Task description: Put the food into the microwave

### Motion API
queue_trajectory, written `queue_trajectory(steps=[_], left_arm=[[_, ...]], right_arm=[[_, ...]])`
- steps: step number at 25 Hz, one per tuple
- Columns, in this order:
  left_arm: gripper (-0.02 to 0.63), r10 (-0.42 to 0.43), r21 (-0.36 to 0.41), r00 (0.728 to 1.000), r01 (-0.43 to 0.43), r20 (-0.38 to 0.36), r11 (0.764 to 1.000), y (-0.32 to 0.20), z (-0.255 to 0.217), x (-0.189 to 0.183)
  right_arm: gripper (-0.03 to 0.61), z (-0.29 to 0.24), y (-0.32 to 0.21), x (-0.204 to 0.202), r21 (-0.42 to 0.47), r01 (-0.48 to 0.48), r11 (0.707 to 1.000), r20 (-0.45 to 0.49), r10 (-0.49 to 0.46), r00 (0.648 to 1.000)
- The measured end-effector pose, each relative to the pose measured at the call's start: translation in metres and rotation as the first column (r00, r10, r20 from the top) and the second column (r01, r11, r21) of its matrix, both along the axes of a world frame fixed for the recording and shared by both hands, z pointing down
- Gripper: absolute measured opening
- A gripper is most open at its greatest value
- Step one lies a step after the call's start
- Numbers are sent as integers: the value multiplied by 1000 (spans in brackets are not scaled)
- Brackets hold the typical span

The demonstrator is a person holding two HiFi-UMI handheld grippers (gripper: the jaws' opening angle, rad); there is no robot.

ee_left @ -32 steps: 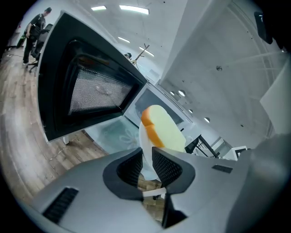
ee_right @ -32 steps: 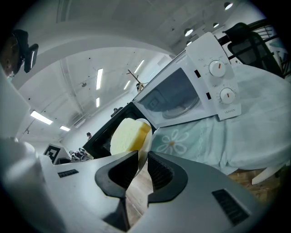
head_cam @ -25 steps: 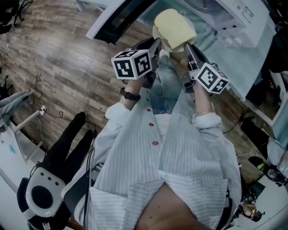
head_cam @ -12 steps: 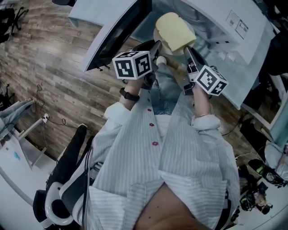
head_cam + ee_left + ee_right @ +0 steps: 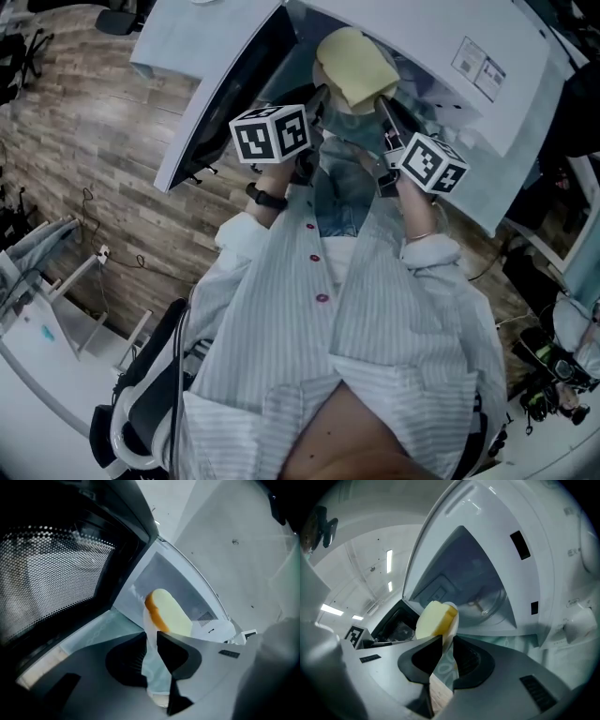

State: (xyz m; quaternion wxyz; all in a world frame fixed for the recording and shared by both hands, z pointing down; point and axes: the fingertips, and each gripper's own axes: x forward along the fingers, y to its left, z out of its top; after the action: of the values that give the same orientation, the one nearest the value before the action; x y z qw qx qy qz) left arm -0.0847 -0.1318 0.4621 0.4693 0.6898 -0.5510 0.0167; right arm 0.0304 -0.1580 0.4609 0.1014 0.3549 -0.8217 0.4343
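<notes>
Left tool (image 5: 317, 101) and right tool (image 5: 384, 111) each pinch a rim of one thin pale plate (image 5: 146, 620), one from either side.
A thick, soft slice of bread (image 5: 354, 64) with a golden crust sits on the plate. It hangs before a glossy white microwave (image 5: 427, 33), whose dark mesh-windowed door (image 5: 220, 94) stands wide open. The floor (image 5: 94, 141) is wood plank.

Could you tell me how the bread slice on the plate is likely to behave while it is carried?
The bread slice seems to lie loose on the plate, so it would probably slide if the plate tilts. It looks thick and soft, so it is likely light. The plate, pinched at opposite rims by the left tool and right tool, looks rigid.
</notes>
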Motion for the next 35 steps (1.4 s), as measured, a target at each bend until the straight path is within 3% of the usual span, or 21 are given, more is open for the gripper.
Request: queue_trajectory(steps=[10, 20, 30, 35], left_arm=[[63, 24, -7, 1000, -24, 2, 1000, -33, 3, 4], [64, 123, -19, 992, -123, 5, 992, -52, 3, 8], [66, 183, -27, 983, -183, 5, 983, -58, 13, 16], [66, 201, -26, 979, -200, 39, 979, -64, 18, 15]], right_arm=[[78, 6, -30, 5, -28, -33, 999, 1, 33, 999], [78, 6, -40, 11, -37, -139, 990, -14, 139, 990], [78, 9, -41, 17, -26, -203, 979, -32, 202, 979], [80, 16, -43, 17, -3, -217, 976, -69, 216, 974]])
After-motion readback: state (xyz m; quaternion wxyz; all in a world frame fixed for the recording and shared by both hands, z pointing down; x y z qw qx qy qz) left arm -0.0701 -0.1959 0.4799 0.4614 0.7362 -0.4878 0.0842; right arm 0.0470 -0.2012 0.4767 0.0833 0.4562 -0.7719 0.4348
